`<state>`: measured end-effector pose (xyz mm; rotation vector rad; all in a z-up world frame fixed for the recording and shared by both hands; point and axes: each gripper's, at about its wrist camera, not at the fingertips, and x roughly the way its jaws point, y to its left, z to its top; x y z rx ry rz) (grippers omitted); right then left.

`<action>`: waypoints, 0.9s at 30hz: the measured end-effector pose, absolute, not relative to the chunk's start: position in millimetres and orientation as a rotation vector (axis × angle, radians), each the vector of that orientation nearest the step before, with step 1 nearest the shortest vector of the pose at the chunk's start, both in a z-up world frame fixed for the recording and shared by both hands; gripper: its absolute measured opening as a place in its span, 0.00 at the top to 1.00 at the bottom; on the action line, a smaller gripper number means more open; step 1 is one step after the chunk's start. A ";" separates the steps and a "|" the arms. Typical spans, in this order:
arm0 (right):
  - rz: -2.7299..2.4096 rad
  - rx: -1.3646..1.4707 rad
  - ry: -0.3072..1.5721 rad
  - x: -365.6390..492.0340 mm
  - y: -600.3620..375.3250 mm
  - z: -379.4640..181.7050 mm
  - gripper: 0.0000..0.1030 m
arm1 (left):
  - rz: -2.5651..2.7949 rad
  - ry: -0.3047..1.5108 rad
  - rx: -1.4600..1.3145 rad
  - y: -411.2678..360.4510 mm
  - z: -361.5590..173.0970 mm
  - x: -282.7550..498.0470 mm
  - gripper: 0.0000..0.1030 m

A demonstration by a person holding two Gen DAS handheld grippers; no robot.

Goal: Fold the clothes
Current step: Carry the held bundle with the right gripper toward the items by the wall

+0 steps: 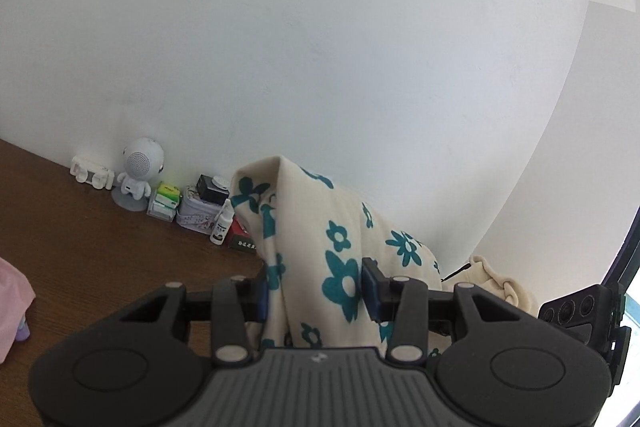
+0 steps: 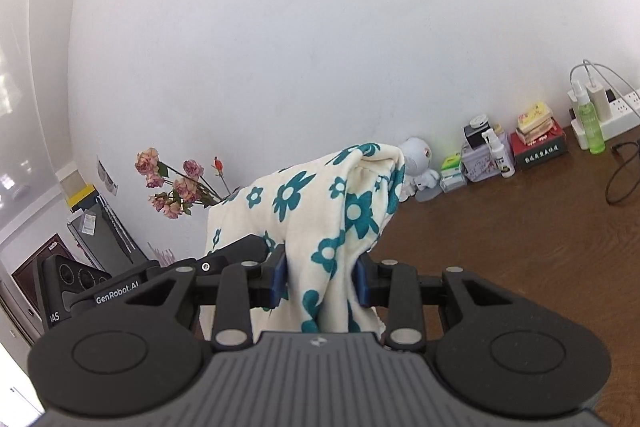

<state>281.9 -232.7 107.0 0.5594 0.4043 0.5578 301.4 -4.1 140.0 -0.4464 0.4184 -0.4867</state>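
Nearest, the cream flowered garment [image 1: 340, 239] is pinched btwn the blue pads of the left gripper [image 1: 316, 291] and likewise clamped by the right gripper [image 2: 320, 283], held up off the wooden table [image 2: 520, 247]. Beyond, a white robot figurine [image 1: 140, 171], small boxes and a spray bottle [image 2: 590, 125] are lined along the wall; a cream bundle [image 1: 496, 283], poss. more clothing, is seen at right.

Each handheld gripper, the left gripper [image 1: 316, 293] and the right gripper [image 2: 320, 281], has a matte black body with a ribbed grey centre plate, two round black side domes, silver pivot screws, blue finger pads [image 2: 279, 281] and white "GenRobot.AI" lettering.
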 end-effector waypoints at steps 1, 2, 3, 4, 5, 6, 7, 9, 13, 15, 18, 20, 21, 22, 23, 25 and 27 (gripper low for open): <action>0.548 0.556 0.403 295.3 -234.9 109.4 0.69 | -0.483 0.425 -0.453 -5.6 136.6 318.5 0.60; 0.538 0.553 0.401 308.7 -237.1 111.9 0.69 | -0.480 0.431 -0.460 -7.1 133.3 335.5 0.60; 0.529 0.554 0.405 323.5 -240.5 110.7 0.69 | -0.477 0.438 -0.467 -8.5 129.6 352.6 0.60; 0.521 0.555 0.411 338.6 -244.3 108.5 0.69 | -0.476 0.454 -0.482 -7.8 121.9 370.5 0.60; 0.513 0.557 0.417 353.8 -248.1 106.2 0.68 | -0.474 0.471 -0.497 -7.0 114.1 388.3 0.60; 0.503 0.558 0.426 369.2 -252.1 101.8 0.68 | -0.472 0.487 -0.512 -6.3 106.3 406.2 0.60; 0.493 0.558 0.437 384.6 -256.1 96.6 0.68 | -0.471 0.504 -0.527 -5.6 98.5 424.0 0.60; 0.471 0.562 0.458 415.3 -262.2 82.1 0.68 | -0.467 0.534 -0.551 -3.7 80.1 457.6 0.60; 0.439 0.588 0.508 473.1 -277.7 44.5 0.68 | -0.443 0.597 -0.577 1.0 33.8 517.3 0.60; 0.427 0.608 0.535 498.8 -287.2 24.1 0.68 | -0.425 0.627 -0.586 1.8 15.4 540.9 0.60; 0.411 0.633 0.570 531.9 -297.1 -6.0 0.68 | -0.402 0.666 -0.601 2.8 -9.3 571.2 0.60; 0.395 0.636 0.586 548.7 -300.4 -19.6 0.68 | -0.392 0.686 -0.630 3.9 -23.3 587.2 0.60; 0.388 0.640 0.592 555.6 -301.3 -25.1 0.68 | -0.387 0.693 -0.639 4.2 -28.8 593.7 0.60; 0.380 0.644 0.598 562.5 -302.2 -30.6 0.68 | -0.385 0.697 -0.642 4.3 -32.8 598.0 0.60; 0.374 0.652 0.604 568.8 -303.9 -35.8 0.68 | -0.378 0.704 -0.640 4.0 -36.4 602.3 0.60; 0.368 0.664 0.614 577.9 -304.7 -44.6 0.68 | -0.368 0.713 -0.635 3.6 -42.4 608.5 0.60; 0.364 0.672 0.620 584.7 -304.7 -52.4 0.68 | -0.365 0.714 -0.628 3.2 -46.3 609.8 0.60</action>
